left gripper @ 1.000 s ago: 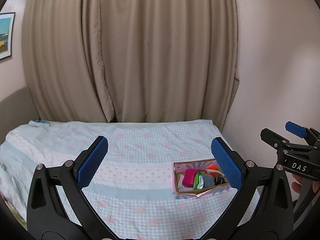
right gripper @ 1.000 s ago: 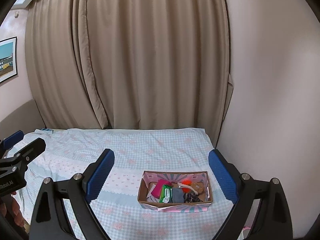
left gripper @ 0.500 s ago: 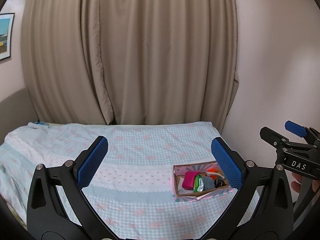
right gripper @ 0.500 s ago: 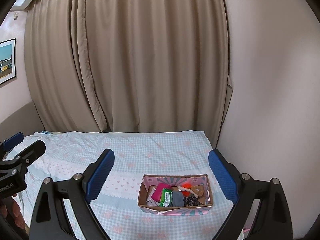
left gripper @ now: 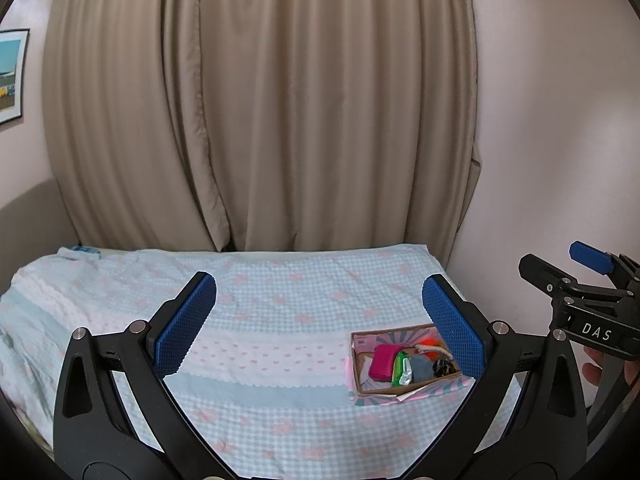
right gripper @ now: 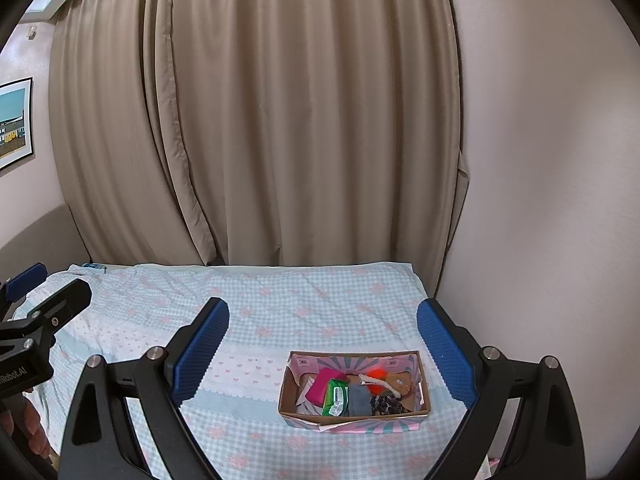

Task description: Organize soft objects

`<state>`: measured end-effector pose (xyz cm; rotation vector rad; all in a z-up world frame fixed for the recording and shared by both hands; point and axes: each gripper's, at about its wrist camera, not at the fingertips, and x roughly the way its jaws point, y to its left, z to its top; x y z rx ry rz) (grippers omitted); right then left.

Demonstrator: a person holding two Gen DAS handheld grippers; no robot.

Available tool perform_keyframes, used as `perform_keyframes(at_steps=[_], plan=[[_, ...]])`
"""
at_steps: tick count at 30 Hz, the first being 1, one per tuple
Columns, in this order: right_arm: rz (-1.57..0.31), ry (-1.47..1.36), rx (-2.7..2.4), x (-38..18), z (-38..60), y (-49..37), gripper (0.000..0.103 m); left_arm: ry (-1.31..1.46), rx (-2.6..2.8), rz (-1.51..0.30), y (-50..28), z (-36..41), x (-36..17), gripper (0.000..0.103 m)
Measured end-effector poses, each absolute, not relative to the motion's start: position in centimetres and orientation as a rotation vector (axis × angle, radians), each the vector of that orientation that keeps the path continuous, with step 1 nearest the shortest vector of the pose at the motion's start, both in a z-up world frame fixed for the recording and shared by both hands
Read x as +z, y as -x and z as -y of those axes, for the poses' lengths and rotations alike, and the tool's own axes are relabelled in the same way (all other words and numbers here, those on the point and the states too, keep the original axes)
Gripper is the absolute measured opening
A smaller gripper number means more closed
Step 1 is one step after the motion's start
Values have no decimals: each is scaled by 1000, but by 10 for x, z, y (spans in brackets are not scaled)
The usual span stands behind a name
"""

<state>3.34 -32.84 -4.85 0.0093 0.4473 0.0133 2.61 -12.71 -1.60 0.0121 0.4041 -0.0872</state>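
Note:
An open cardboard box [right gripper: 353,421] with a pink-and-teal printed outside sits on the bed near its right side. Inside lie a magenta pouch [right gripper: 320,387], a green packet [right gripper: 335,398], a grey cloth [right gripper: 359,399], an orange fluffy piece [right gripper: 377,377], a dark patterned cloth [right gripper: 386,405] and a tan toy [right gripper: 400,382]. My right gripper [right gripper: 322,344] hovers in front of and above the box, open and empty. To its left my left gripper [left gripper: 320,312] is also open and empty, with the box [left gripper: 362,380] partly behind its right finger [left gripper: 452,326].
The bed [right gripper: 320,300] wears a light blue checked cover with pink hearts. Beige curtains [right gripper: 300,120] hang behind it. A pale wall [right gripper: 540,200] runs along its right side. A framed picture [right gripper: 14,124] hangs on the left wall. A person's fingers [left gripper: 596,368] hold the right gripper's handle.

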Motion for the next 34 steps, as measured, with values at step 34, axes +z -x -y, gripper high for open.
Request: perform_keyframes(at_steps=[34], plan=[[-472,-17,20,-55,322,-45,94,-36,-10,-316,-21,116,-19,103]])
